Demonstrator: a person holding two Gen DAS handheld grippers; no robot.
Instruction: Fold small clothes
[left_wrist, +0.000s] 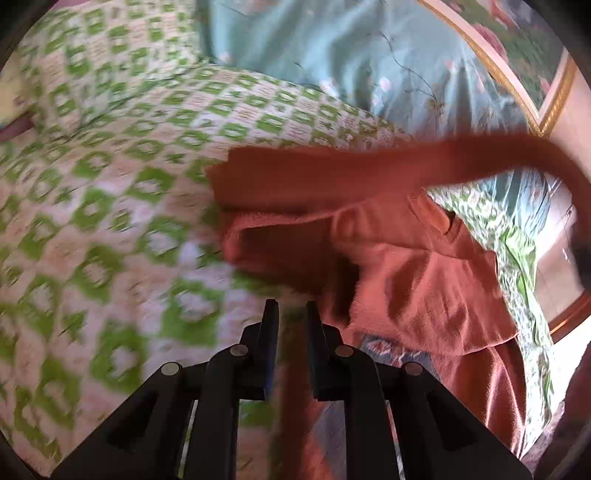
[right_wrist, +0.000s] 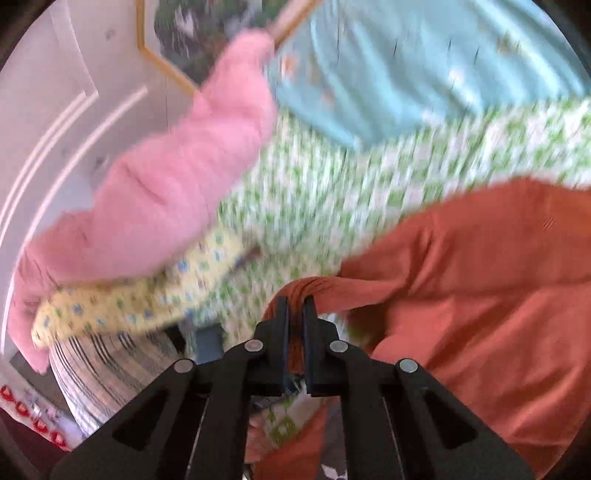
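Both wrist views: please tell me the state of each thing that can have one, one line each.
rust-red garment: crumpled on the bed, one part lifted.
right gripper: shut on a bunch of the rust-red garment.
left gripper: jaws slightly apart, nothing clearly gripped.
pink garment: lying unfolded, blurred.
yellow patterned garment: lying under the pink garment.
green-and-white bedcover: spread over the bed.

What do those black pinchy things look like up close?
Both look alike. The left gripper and the right gripper are matte black, each with two flat, narrow fingers on angular arms with triangular cut-outs. Round silver pins mark the joints. No cables, markings or sleeves show.
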